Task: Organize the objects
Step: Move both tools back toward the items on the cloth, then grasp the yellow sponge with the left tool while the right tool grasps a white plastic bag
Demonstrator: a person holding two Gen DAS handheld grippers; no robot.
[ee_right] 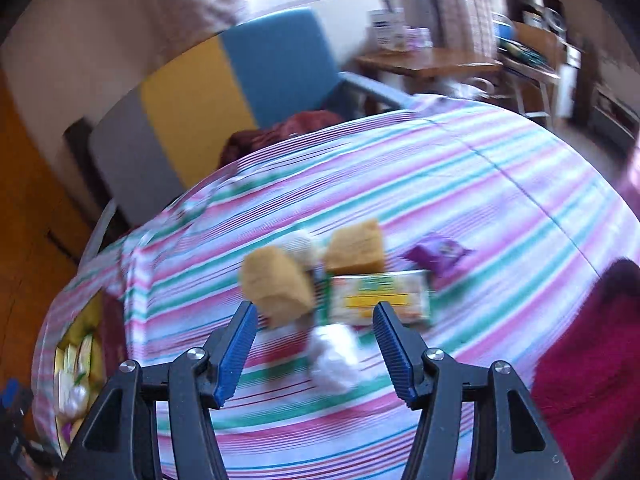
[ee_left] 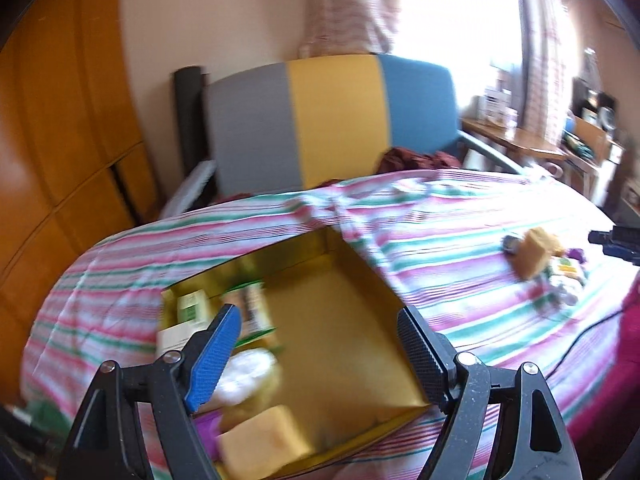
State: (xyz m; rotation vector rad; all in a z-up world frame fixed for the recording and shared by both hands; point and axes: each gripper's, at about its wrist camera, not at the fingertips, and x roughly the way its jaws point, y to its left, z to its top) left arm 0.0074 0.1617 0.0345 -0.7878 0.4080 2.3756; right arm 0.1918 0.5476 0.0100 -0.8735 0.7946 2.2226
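A gold box (ee_left: 340, 280) lies open on the striped bed. In it are a yellow sponge (ee_left: 264, 444), a white wad (ee_left: 248, 372), a purple packet (ee_left: 208, 432), a small carton (ee_left: 192, 312) and a green snack pack (ee_left: 252, 312). My left gripper (ee_left: 320, 320) is open and empty above the box. My right gripper (ee_right: 314, 316) is open and empty above a loose pile: two yellow sponges (ee_right: 280, 284) (ee_right: 356, 252), a green-and-yellow packet (ee_right: 380, 296), a purple packet (ee_right: 440, 256) and a white wad (ee_right: 336, 356). The box also shows in the right wrist view (ee_right: 76, 360).
The striped bedcover (ee_right: 480, 184) fills both views. A grey, yellow and blue headboard (ee_left: 332, 120) stands behind. An orange wardrobe (ee_left: 60, 140) is at the left, a wooden desk (ee_right: 432, 60) at the back right. A red cloth (ee_right: 592, 344) lies at the right.
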